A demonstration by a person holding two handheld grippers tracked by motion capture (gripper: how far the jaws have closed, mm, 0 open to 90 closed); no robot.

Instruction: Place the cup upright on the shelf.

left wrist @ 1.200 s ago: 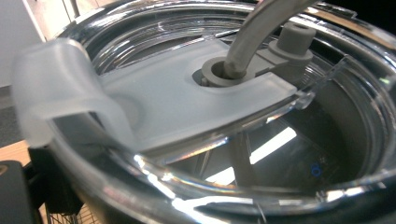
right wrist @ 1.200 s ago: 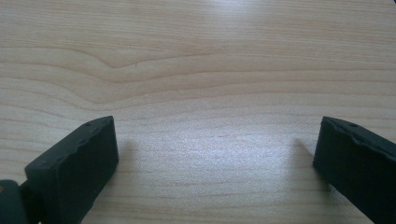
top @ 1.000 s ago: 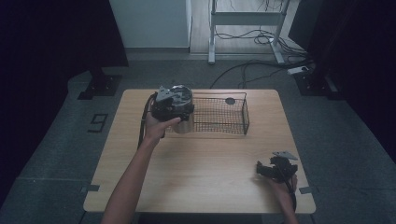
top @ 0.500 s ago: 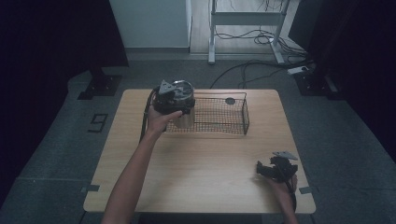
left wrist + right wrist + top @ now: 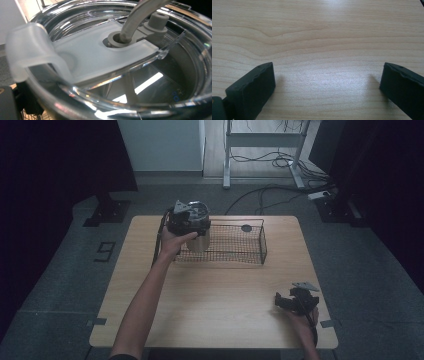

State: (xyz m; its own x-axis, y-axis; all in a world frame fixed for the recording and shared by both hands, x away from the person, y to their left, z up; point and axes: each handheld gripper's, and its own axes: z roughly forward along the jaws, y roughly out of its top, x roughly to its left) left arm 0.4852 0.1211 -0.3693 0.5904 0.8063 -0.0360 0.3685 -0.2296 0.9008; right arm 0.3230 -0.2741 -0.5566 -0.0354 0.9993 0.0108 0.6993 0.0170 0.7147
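- Right gripper [image 5: 295,301] rests near the table's [image 5: 220,320] front right corner, jaws spread wide over bare wood.
- Left gripper [image 5: 187,220] holds a tumbler [image 5: 199,240] at the basket's [image 5: 250,251] left end; grip hidden.
- Tumbler lid [image 5: 100,57] shows no legible writing.

In the left gripper view, the tumbler lid [image 5: 107,62] overruns the frame on every side; the straw [image 5: 140,17] is cut off at the top edge. The left gripper [image 5: 187,217] fingers are hidden, so their grip state is indeterminate. The small dark disc [image 5: 246,228] inside the wire basket [image 5: 250,257] is too small to identify.
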